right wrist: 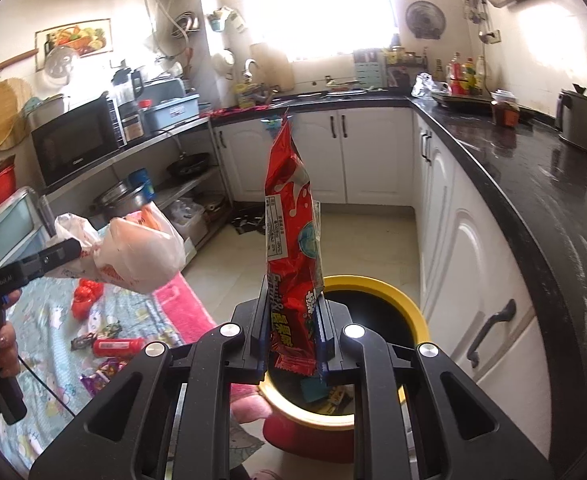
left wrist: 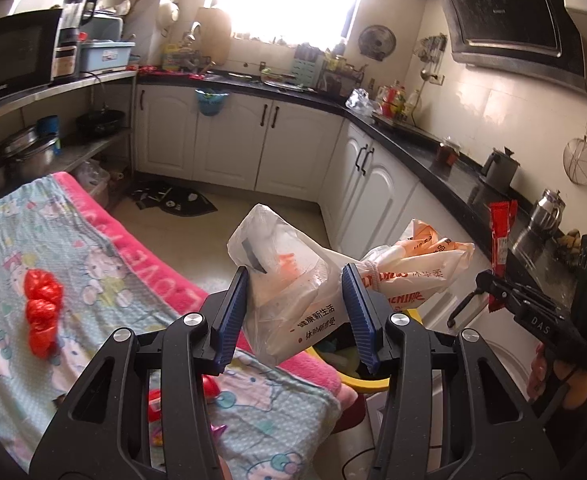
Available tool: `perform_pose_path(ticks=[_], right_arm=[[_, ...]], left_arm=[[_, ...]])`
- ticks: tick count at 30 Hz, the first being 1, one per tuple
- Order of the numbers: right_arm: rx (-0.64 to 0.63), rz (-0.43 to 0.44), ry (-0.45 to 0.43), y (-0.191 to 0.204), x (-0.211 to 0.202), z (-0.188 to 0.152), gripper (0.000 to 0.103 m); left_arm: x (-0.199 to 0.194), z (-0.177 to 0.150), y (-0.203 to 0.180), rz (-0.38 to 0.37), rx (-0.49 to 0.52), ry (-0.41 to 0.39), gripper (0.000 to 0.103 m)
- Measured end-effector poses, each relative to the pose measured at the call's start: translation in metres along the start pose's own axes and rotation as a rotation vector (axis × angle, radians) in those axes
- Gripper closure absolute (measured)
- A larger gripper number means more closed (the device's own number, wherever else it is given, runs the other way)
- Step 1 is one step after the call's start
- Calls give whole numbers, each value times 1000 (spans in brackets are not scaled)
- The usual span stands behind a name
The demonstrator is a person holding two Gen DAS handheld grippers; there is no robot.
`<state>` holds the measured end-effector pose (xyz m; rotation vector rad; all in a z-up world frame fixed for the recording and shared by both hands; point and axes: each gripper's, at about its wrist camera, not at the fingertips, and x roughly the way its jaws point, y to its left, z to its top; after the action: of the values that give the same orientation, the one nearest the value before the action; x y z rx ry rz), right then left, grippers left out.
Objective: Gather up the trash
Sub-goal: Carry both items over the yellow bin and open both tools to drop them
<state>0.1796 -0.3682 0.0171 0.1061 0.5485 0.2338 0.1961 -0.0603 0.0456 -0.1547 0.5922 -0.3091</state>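
The left tool (left wrist: pixel 295 312) stands about half apart, its blue pads (left wrist: pixel 229 316) clamped on a crumpled white plastic bag (left wrist: pixel 293 276) with orange print. The bag bulges out above the pads toward twelve o'clock, and its knotted end trails off toward two o'clock. In the right wrist view the same bag (right wrist: pixel 133 256) hangs over the edge of the blanket at nine o'clock, well clear of the bin.

The right tool (right wrist: pixel 291 324) is pressed nearly together on a long red snack wrapper (right wrist: pixel 293 220). The wrapper stands upright between the pads, with its top pointing to twelve o'clock and its lower end poking out below them. It hangs right above the yellow-rimmed bin (right wrist: pixel 413 312), whose open mouth sits at about five o'clock from the wrapper. A few scraps already lie in the bin.

A cartoon-print blanket (left wrist: pixel 93 248) with a pink border covers the surface at the left. Its pink edge runs just beside the bin. Between the blanket and the white cabinets (right wrist: pixel 473 248) under the black worktop (right wrist: pixel 513 168), a strip of bare floor (right wrist: pixel 365 240) lies open toward twelve o'clock.

On the blanket lie one knotted red plastic bag (left wrist: pixel 41 312), one red tube-shaped packet (right wrist: pixel 117 346) and about three small dark or purple wrappers (right wrist: pixel 97 376) near it. There are two tools, each holding one piece of trash.
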Motion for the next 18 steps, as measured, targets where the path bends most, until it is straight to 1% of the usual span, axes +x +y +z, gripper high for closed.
perform_pose_path(ticks=[3, 9, 11, 14, 18], right_arm=[[20, -25, 6, -9, 3, -3, 86], [57, -80, 55, -29, 23, -16, 85], [65, -95, 80, -34, 33, -23, 85], [86, -92, 118, -40, 47, -33, 85], [99, -86, 164, -43, 65, -43, 85]], left_arm=[[17, -3, -11, -11, 18, 24, 63], [63, -13, -31, -17, 55, 96, 63], [80, -17, -36, -1, 71, 122, 63], [104, -25, -39, 21, 77, 159, 63], [124, -31, -43, 58, 101, 185, 63]])
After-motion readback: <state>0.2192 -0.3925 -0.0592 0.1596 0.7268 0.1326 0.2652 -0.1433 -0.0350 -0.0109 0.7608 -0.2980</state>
